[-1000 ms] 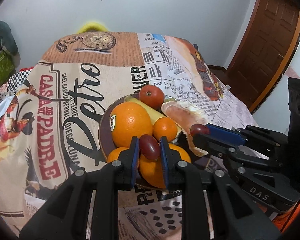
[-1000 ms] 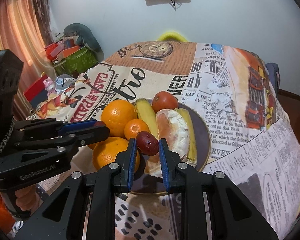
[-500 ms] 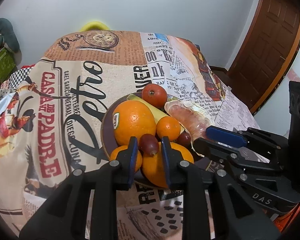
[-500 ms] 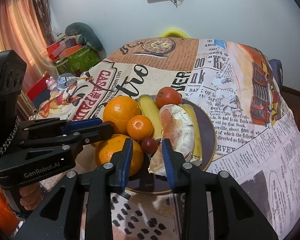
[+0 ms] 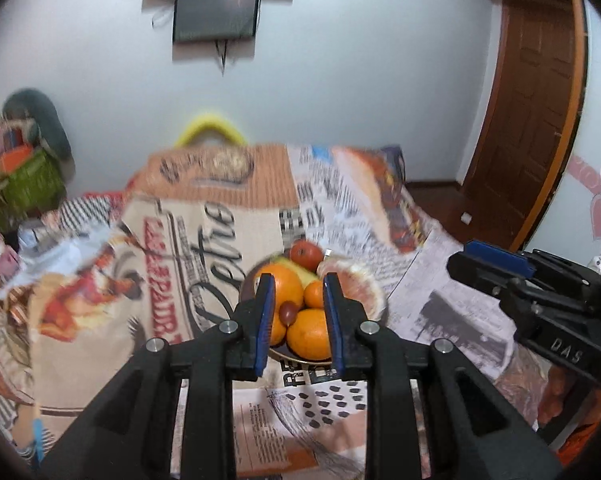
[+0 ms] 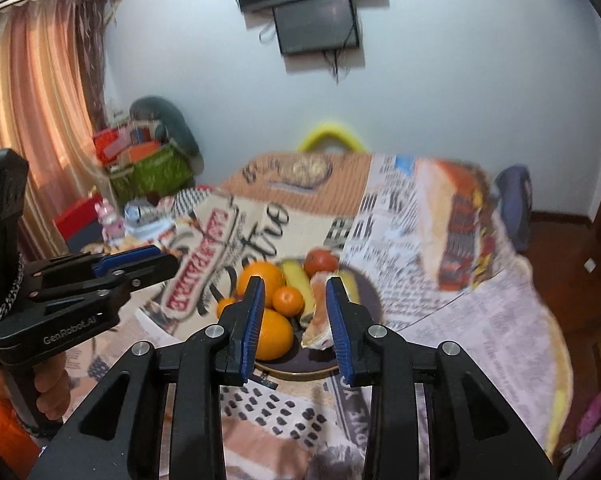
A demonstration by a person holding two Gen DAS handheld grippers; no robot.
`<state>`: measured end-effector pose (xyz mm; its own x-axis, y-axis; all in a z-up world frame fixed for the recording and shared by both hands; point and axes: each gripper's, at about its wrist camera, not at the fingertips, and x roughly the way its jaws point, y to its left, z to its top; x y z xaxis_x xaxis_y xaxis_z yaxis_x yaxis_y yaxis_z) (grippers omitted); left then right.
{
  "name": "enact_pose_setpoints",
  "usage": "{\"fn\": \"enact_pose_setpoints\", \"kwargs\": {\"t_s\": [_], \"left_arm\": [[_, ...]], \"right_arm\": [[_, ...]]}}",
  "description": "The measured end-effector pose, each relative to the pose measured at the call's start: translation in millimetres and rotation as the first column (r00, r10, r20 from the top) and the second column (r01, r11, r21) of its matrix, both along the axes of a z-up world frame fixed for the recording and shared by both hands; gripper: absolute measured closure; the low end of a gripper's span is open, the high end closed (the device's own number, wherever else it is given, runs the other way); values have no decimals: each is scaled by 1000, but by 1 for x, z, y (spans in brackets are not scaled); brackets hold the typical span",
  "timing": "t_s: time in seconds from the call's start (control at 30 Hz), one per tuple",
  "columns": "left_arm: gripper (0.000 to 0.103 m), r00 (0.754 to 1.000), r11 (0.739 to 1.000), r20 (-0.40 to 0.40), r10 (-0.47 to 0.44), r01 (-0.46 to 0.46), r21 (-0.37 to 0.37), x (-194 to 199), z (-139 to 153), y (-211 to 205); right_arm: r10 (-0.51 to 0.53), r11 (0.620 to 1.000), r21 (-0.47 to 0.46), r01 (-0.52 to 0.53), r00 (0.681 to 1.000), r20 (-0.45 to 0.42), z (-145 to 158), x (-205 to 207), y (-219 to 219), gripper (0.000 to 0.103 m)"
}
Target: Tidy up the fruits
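Now both hand-held grippers, left (image 5: 299,316) and right (image 6: 296,322), are held released and empty above the counter (image 5: 440,280). Fruits are piled on the plate (image 6: 366,300); the grape (image 5: 289,311), perched between oranges, could be rolled off if nudged.

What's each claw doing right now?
Left claw: open, empty, above the plate of fruit.
Right claw: open, empty, also above the plate.

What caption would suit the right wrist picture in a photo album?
Open right gripper hovering empty above a plate piled with oranges, bananas and a tomato.
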<state>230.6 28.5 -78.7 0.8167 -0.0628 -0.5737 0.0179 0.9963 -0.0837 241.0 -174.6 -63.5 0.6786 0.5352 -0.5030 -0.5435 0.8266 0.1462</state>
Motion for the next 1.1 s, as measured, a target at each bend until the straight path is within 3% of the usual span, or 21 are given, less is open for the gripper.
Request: {"fn": "enact_pose_setpoints", "kwargs": {"t_s": [0.27, 0.6, 0.73, 0.83, 0.9, 0.97, 1.1], "left_arm": [[78, 983, 1000, 184, -2, -3, 28, -77, 67, -16], [43, 938, 998, 347, 8, -31, 63, -149, 111, -30], [35, 933, 998, 361, 9, -32, 59, -161, 115, -32], [26, 928, 998, 372, 17, -40, 56, -166, 117, -32], [18, 925, 997, 378, 26, -49, 52, -168, 117, -30], [15, 924, 997, 381, 29, -52, 52, -170, 116, -29], [9, 921, 996, 388, 35, -63, 59, -174, 116, -29]], "right_arm": [[-26, 997, 79, 14, 987, 156, 60, -71, -19, 74], [-60, 994, 104, 32, 959, 279, 88, -124, -21, 70], [-98, 991, 116, 65, 947, 307, 89, -132, -23, 45], [-110, 990, 119, 75, 943, 314, 89, -132, -23, 41], [-120, 989, 117, 87, 941, 316, 88, -132, -23, 31], [-145, 987, 119, 111, 933, 329, 88, -136, -25, 17], [-163, 984, 120, 129, 925, 343, 89, -138, -25, 12]]}}
